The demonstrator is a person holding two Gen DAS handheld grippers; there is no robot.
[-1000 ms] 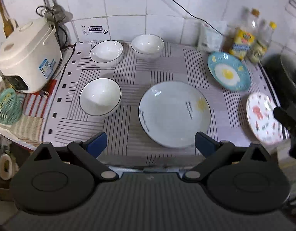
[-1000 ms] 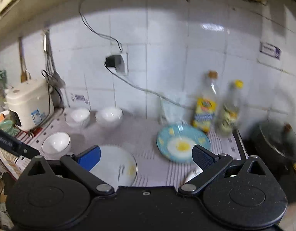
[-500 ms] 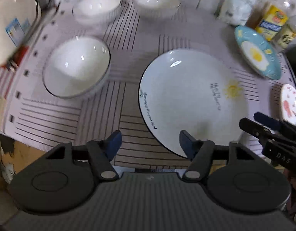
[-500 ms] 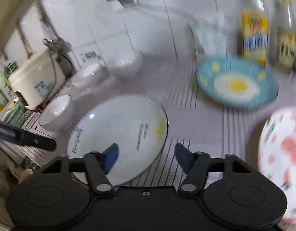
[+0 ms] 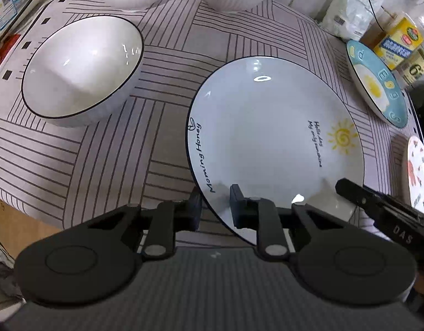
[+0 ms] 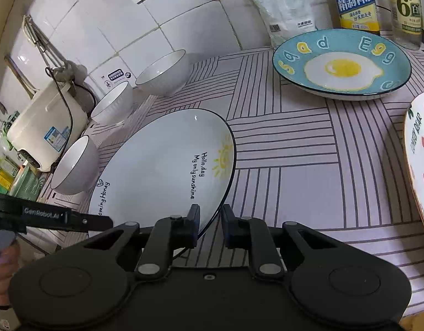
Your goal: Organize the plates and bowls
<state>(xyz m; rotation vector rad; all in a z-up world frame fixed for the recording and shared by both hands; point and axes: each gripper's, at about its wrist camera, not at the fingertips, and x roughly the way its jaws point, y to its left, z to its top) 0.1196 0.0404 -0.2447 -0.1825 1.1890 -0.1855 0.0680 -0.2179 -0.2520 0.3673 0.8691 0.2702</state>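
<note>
— Where's the big plate?

— The large white round ceramic plate with a yellow sun drawing (image 5: 272,138) lies flat on the striped grey tablecloth (image 5: 82,165), right of the white ceramic bowl with a dark rim (image 5: 79,69).

— And the left gripper (image 5: 215,207)?

— Its fingers straddle the near rim, one outside and one over the plate, narrowly spread; I cannot tell whether they pinch it.

— The right gripper (image 6: 210,220)?

— Same at the plate's right edge — rim between its fingers, a gap showing. The blue ceramic plate with a fried-egg picture (image 6: 341,64) sits behind, near the yellow-labelled bottles (image 6: 355,2).
</note>
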